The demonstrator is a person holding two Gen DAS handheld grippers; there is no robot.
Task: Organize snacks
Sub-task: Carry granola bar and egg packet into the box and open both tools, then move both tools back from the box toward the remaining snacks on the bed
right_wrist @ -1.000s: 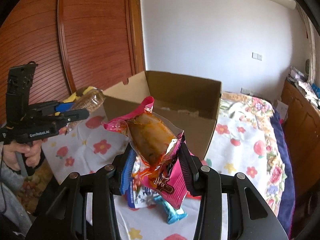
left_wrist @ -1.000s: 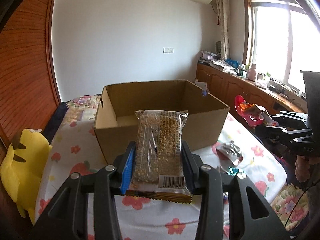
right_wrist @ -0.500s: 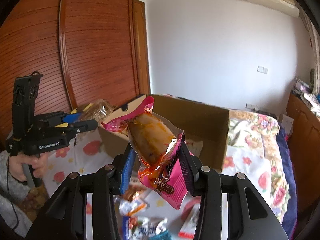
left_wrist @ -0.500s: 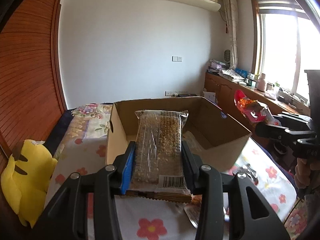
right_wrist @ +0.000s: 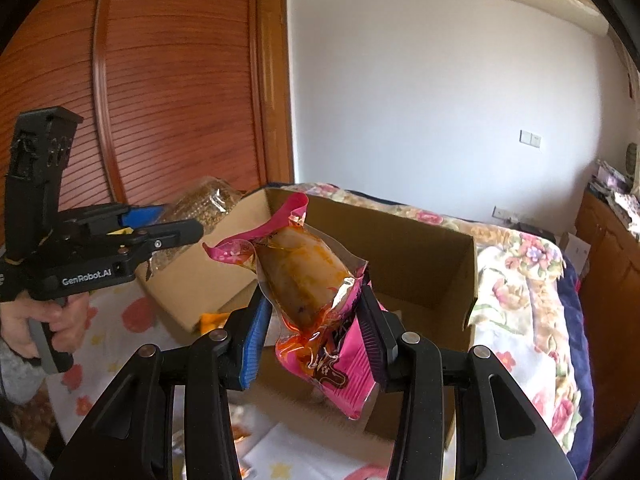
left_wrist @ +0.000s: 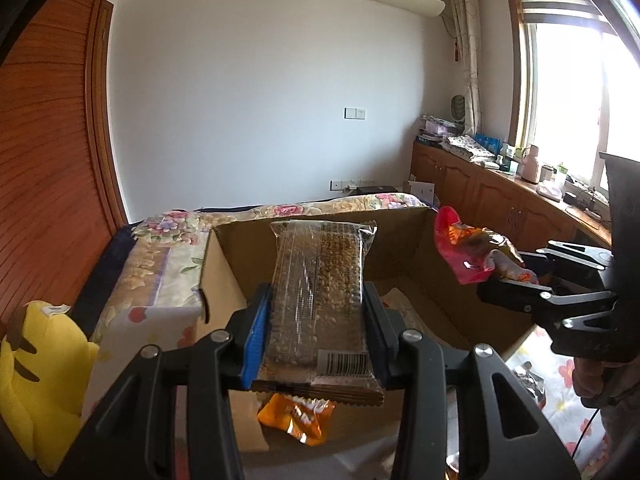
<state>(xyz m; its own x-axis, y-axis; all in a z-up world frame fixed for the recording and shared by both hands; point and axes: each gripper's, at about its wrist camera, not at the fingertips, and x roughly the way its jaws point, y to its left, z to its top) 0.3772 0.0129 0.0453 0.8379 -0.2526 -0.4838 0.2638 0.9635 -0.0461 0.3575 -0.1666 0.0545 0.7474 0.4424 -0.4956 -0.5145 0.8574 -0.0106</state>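
Observation:
My left gripper (left_wrist: 316,328) is shut on a clear pack of brown grain bars (left_wrist: 320,292) and holds it over the near edge of an open cardboard box (left_wrist: 224,280). An orange snack packet (left_wrist: 296,416) lies in the box below it. My right gripper (right_wrist: 312,332) is shut on a pink and orange snack pouch (right_wrist: 308,280), held above the same box (right_wrist: 420,248). The right gripper (left_wrist: 520,280) and its pouch (left_wrist: 468,252) show at the right of the left wrist view. The left gripper (right_wrist: 168,232) shows at the left of the right wrist view.
The box stands on a bed with a flowered sheet (left_wrist: 160,256). A yellow plush toy (left_wrist: 40,376) lies at the bed's left edge. Loose snack packets (left_wrist: 528,380) lie on the sheet to the right. Wooden cabinets (left_wrist: 500,204) line the right wall, a wooden wardrobe (right_wrist: 160,100) the left.
Both grippers have moved forward and up over the box with their snacks still held. The inside of the box and the orange packet have come into view.

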